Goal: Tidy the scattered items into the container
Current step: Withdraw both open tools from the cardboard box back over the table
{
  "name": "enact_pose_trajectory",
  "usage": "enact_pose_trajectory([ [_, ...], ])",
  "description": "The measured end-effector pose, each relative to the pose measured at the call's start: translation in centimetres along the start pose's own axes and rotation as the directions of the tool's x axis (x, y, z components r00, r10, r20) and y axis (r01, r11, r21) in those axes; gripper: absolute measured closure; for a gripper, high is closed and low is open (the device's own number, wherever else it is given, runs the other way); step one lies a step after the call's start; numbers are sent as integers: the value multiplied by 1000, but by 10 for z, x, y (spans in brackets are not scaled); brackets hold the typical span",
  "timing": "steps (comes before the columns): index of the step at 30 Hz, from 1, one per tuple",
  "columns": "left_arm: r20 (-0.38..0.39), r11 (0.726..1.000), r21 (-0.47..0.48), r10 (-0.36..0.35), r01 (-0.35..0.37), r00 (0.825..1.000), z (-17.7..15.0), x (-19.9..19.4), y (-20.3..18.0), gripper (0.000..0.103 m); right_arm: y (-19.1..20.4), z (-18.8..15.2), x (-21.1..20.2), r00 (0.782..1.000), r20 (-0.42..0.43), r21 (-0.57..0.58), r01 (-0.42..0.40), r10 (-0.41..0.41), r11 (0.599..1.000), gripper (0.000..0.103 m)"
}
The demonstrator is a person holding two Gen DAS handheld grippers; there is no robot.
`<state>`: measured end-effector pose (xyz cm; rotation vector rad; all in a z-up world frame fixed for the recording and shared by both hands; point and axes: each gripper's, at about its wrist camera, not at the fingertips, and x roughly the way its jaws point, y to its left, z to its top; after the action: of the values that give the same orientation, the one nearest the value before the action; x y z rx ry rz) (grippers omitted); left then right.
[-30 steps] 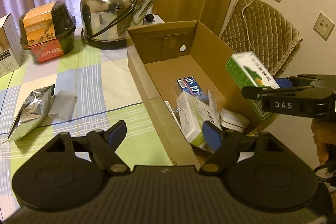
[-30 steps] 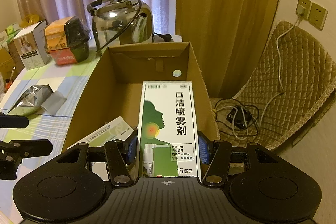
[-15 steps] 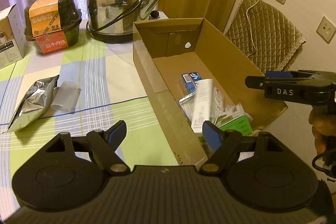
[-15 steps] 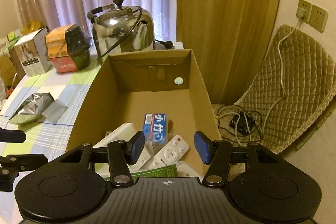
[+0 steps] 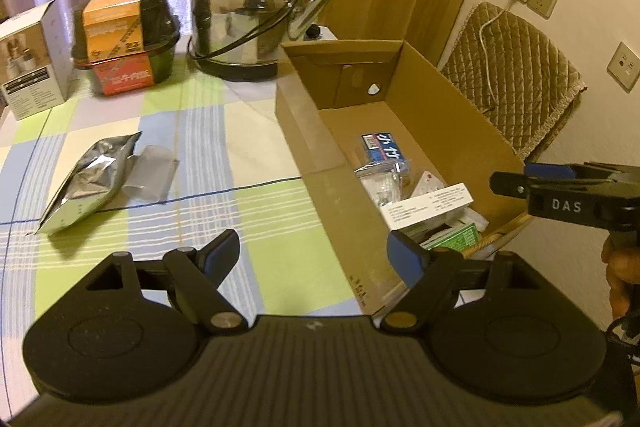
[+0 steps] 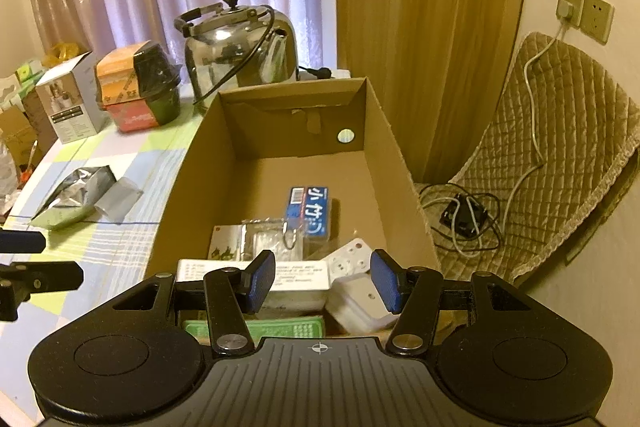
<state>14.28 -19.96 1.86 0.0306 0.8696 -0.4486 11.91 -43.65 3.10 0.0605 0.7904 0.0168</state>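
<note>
An open cardboard box point(image 5: 460, 115) point(image 6: 384, 147) stands at the table's right edge. It holds a blue toothpaste carton point(image 5: 384, 149) point(image 6: 310, 211), a white carton point(image 5: 430, 205) point(image 6: 288, 277), a green-and-white spray box point(image 5: 456, 237) point(image 6: 256, 329), a white power strip point(image 6: 348, 257) and a clear packet point(image 6: 262, 241). A silver foil pouch point(image 5: 86, 179) point(image 6: 70, 197) lies on the checked tablecloth to the left. My left gripper point(image 5: 314, 259) is open over the tablecloth by the box's near left wall. My right gripper point(image 6: 322, 283) point(image 5: 520, 179) is open and empty above the box's near end.
At the back of the table stand a steel kettle point(image 5: 248, 15) point(image 6: 240, 51), a black bowl pack with an orange label point(image 5: 126, 39) point(image 6: 138, 87) and a small white carton point(image 5: 32, 63) point(image 6: 72, 103). A quilted chair point(image 6: 560, 155) with cables sits right of the box.
The right gripper opened and let the green-and-white spray box drop into the cardboard box, then drew back. The left gripper rose and pulled back slightly, still open.
</note>
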Motion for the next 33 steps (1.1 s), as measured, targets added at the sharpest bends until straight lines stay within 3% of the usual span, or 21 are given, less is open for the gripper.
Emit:
enact_pose_trajectory([
  [9,14,999,-27,37,-36,999,-14,-27,26,25,26,-7,-16,1000,4,-13,-20,20,1000,43],
  [11,19,998,-32,47,-46,999,-17,-34,32,25,33,-7,-20,1000,12,-14,-23,24,1000,27],
  [12,21,998,-36,51,-50,998,-19,-38,35,25,37,-8,-23,999,28,-14,-22,23,1000,7],
  [13,22,998,-39,54,-53,998,-21,-41,38,24,42,-8,-27,999,43,-18,-26,26,1000,5],
  [23,30,992,-78,99,-97,995,-41,-73,73,21,89,-6,-45,995,62,-88,-70,76,994,5],
  [33,32,985,-111,139,-135,990,-59,-99,107,10,131,-5,-56,989,63,-150,-122,132,981,5],
])
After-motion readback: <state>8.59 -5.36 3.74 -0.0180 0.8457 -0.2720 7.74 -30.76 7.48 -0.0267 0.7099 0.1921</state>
